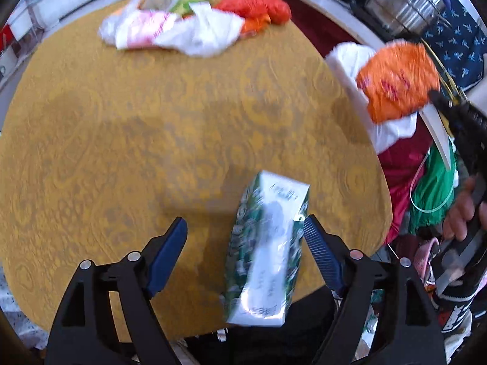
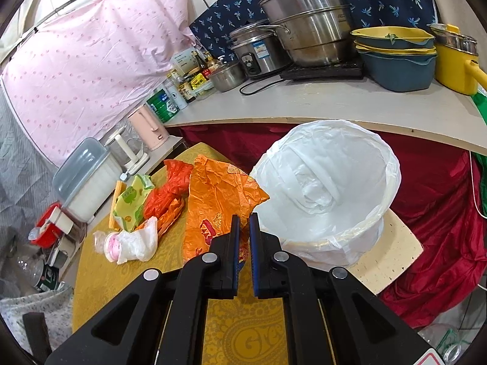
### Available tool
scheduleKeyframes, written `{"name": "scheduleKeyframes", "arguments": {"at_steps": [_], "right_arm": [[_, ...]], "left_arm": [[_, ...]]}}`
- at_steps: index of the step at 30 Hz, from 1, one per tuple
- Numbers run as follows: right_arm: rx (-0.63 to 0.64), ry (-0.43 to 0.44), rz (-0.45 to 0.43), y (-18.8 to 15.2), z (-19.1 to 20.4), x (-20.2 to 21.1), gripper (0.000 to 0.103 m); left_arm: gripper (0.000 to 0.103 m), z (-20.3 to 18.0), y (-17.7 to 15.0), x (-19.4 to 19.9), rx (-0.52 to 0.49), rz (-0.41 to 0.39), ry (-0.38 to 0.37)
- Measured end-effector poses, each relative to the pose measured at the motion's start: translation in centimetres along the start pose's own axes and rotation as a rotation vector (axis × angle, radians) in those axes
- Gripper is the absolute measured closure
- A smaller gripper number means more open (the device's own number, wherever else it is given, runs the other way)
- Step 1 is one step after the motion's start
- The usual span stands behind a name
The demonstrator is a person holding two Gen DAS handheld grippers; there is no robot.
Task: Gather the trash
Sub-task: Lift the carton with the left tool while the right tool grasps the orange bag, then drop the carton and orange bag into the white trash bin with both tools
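Between the spread jaws of the left gripper (image 1: 245,231), a green carton (image 1: 266,246) lay unclamped at six o'clock on the table (image 1: 121,121). At three o'clock, the right gripper (image 2: 244,223) pinched an orange bag (image 2: 219,200) beside the lined bin (image 2: 331,182); released early, it might miss the rim.

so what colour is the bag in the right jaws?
Orange bag with red print, clearest in right wrist view.

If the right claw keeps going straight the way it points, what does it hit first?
Probably the lined trash bin. The right claw, shut on the orange plastic bag, points at the bin's near rim, though depth is hard to judge.
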State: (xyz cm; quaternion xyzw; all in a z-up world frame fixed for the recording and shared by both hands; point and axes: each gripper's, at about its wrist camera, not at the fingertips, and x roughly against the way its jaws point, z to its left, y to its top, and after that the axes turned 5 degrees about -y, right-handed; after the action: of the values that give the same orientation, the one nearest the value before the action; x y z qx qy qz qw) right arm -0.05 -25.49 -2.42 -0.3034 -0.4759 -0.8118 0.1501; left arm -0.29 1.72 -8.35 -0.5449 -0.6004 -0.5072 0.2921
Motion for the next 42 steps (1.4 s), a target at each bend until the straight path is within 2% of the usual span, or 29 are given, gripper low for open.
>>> {"name": "scheduleKeyframes", "arguments": {"at_steps": [8,12,17,24,31,35,42], "right_arm": [[0.006,-0.003,0.000,-0.3,0.1,0.6,0.096],[0.007,-0.003,0.001,-0.3,0.1,0.6,0.096],[0.005,-0.001,0.003,-0.4,0.0,0.6,0.096],[0.004,0.008,-0.007,-0.4,-0.1,1.1,0.096],[-0.019,-0.008,-0.054,1.7,-1.0,1.4,0.096],[-0.050,-0.038,-0.087,3.2,-2.6,1.5,0.096],[-0.099,-0.109,-0.147,5.6,-6.0,1.8,0.096]], "left_arm": [[0.029,-1.5,-1.9,-2.2,-0.057,0.081,-0.002],[0.045,-1.2,-2.2,-3.2,-0.051,0.108,0.001],[0.046,-0.9,-2.4,-3.4,-0.052,0.105,0.010],[0.047,-1.8,-1.5,-1.8,-0.089,0.028,0.017],[0.046,-4.1,2.1,0.0,-0.147,-0.065,-0.008],[0.046,-7.5,5.0,0.8,-0.211,-0.139,-0.053],[0.046,-14.0,10.0,0.5,-0.329,-0.215,-0.126]]}}
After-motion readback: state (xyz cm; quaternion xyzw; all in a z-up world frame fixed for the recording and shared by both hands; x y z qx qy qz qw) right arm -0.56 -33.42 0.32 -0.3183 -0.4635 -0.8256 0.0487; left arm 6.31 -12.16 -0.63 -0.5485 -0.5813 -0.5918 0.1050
